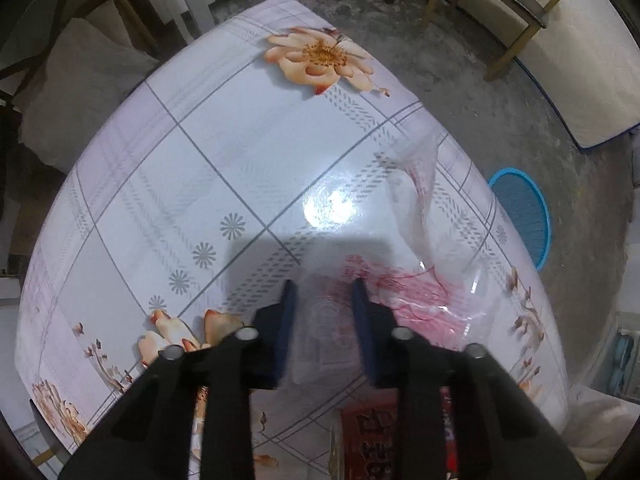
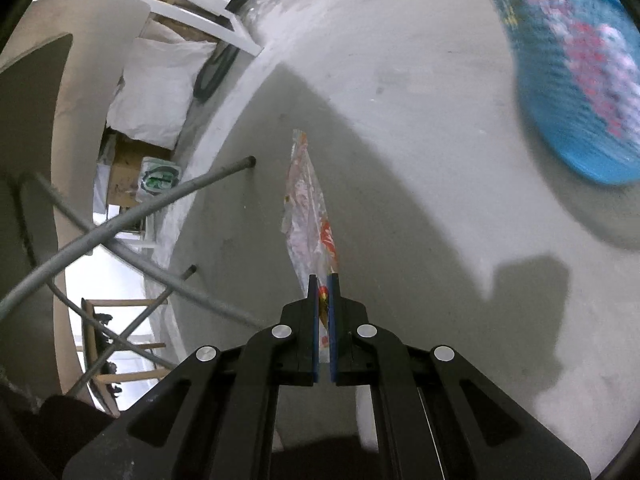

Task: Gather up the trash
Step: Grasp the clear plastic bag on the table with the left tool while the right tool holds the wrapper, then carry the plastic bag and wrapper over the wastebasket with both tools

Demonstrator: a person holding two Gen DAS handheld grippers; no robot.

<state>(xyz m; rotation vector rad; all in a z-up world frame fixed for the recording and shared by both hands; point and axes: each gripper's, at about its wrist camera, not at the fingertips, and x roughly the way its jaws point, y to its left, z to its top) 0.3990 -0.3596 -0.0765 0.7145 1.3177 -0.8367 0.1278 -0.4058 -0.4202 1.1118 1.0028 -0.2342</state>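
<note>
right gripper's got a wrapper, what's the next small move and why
Probably swing the right gripper toward the blue basket and open over it: it is shut on the wrapper, which hangs over bare floor, with the basket off to the upper right.

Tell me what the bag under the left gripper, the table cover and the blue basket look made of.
Bag: thin clear plastic film with red print; it creases, glints, and the cover's pattern shows through it.
Table cover: likely glossy vinyl or oilcloth; a lamp glare sits on its printed flowers.
Blue basket: apparently moulded plastic with perforated walls.
</note>
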